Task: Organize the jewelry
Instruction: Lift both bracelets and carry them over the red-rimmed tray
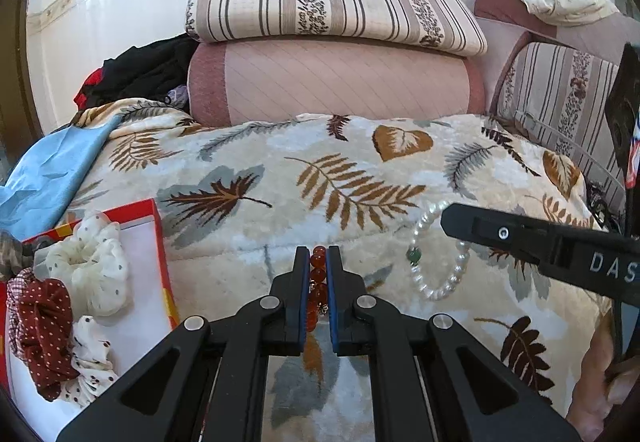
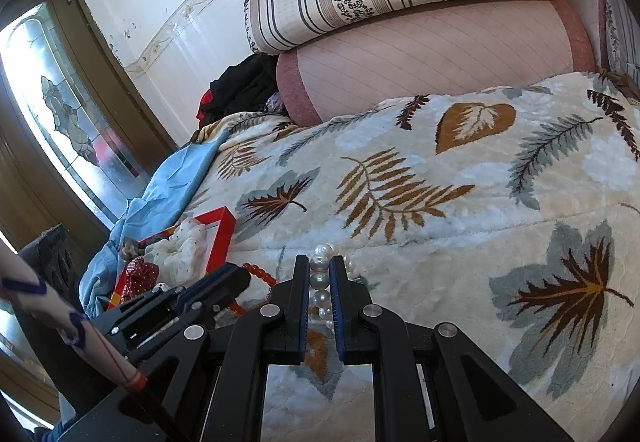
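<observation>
My left gripper (image 1: 318, 256) is shut on an amber bead bracelet (image 1: 318, 282), just above the leaf-patterned blanket. My right gripper (image 2: 320, 266) is shut on a white pearl bracelet (image 2: 320, 282); the same bracelet shows in the left wrist view (image 1: 436, 262) with a green bead, and the right gripper's fingers (image 1: 500, 230) reach it from the right. The amber bracelet also shows in the right wrist view (image 2: 262, 274), beside the left gripper (image 2: 224, 282). A red-rimmed white box (image 1: 156, 226) lies to the left, holding several fabric scrunchies (image 1: 88, 262).
The leaf-patterned blanket (image 1: 320, 178) covers the bed. Striped and pink cushions (image 1: 328, 42) are stacked behind. A blue cloth (image 1: 48, 170) and dark clothes (image 1: 148, 70) lie at the left. A glass door (image 2: 52, 102) is at the far left.
</observation>
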The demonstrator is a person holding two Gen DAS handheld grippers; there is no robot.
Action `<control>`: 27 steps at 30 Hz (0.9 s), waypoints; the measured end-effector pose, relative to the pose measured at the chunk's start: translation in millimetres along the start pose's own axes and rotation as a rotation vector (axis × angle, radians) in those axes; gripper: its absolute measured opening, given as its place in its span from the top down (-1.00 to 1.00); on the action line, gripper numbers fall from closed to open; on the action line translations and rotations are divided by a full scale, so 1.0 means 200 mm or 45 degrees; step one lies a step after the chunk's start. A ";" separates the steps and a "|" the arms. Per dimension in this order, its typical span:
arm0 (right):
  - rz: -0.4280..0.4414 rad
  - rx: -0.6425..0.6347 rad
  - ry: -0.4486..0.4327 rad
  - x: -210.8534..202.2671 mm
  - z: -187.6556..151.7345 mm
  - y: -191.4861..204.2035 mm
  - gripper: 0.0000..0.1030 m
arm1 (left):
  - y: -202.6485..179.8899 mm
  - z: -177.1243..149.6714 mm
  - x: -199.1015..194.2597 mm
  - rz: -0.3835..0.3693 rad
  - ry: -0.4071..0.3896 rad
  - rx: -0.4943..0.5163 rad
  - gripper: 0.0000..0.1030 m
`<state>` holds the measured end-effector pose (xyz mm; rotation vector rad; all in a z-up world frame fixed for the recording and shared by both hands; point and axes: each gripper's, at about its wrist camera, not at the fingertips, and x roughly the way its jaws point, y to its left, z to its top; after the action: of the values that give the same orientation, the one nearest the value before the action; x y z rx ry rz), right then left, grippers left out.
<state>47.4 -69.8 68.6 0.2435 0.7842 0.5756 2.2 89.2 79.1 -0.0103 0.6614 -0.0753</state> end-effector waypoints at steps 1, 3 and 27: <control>0.004 0.000 0.000 0.00 0.00 0.00 0.79 | 0.01 0.00 -0.01 0.001 -0.003 -0.003 0.86; 0.014 -0.001 -0.001 0.00 0.00 0.01 0.79 | 0.03 0.01 -0.03 0.002 -0.009 -0.016 0.85; 0.278 -0.140 -0.022 -0.13 -0.11 0.60 0.79 | 0.66 -0.10 -0.69 0.181 -0.123 -0.265 0.85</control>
<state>-30.9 12.7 117.9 0.2338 0.7113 0.8192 -109.8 230.8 143.1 -0.1658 0.5692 0.1307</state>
